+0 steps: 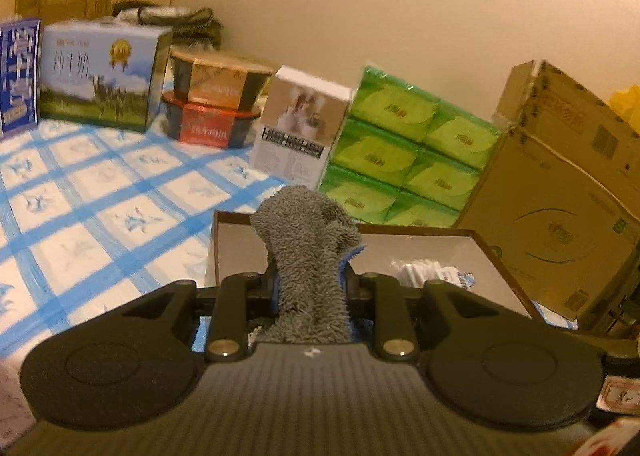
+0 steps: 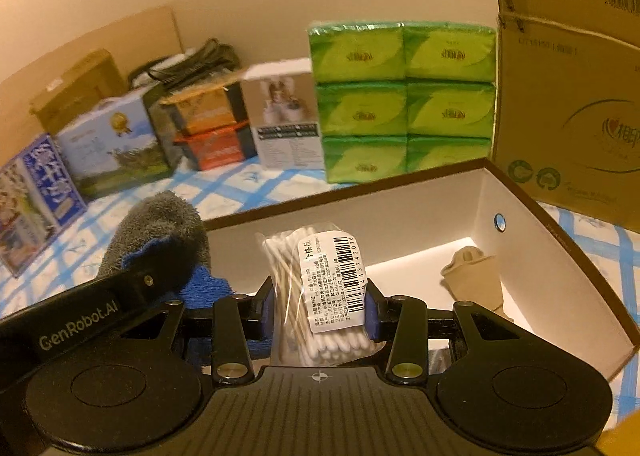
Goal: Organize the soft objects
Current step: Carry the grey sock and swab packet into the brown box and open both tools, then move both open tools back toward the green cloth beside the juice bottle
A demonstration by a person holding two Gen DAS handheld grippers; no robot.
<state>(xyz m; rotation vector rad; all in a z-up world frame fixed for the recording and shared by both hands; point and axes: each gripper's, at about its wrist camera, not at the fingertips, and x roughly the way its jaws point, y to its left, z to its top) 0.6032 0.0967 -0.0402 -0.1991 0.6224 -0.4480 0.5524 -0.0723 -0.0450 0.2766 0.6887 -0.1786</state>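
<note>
The left gripper (image 1: 310, 292) is clenched on a grey towel (image 1: 308, 256) bunched between its jaws above the open box (image 1: 496, 256) — the right gripper (image 2: 319, 308) clamps a cotton-swab packet (image 2: 320, 284) over the box's inside.

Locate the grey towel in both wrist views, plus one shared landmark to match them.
Left wrist: grey towel at centre, pinched in the left gripper, in front of the open box.
Right wrist: grey towel at left, outside the open box's left wall, behind the left gripper's arm.
Shared landmark: green tissue pack by the wall.
</note>
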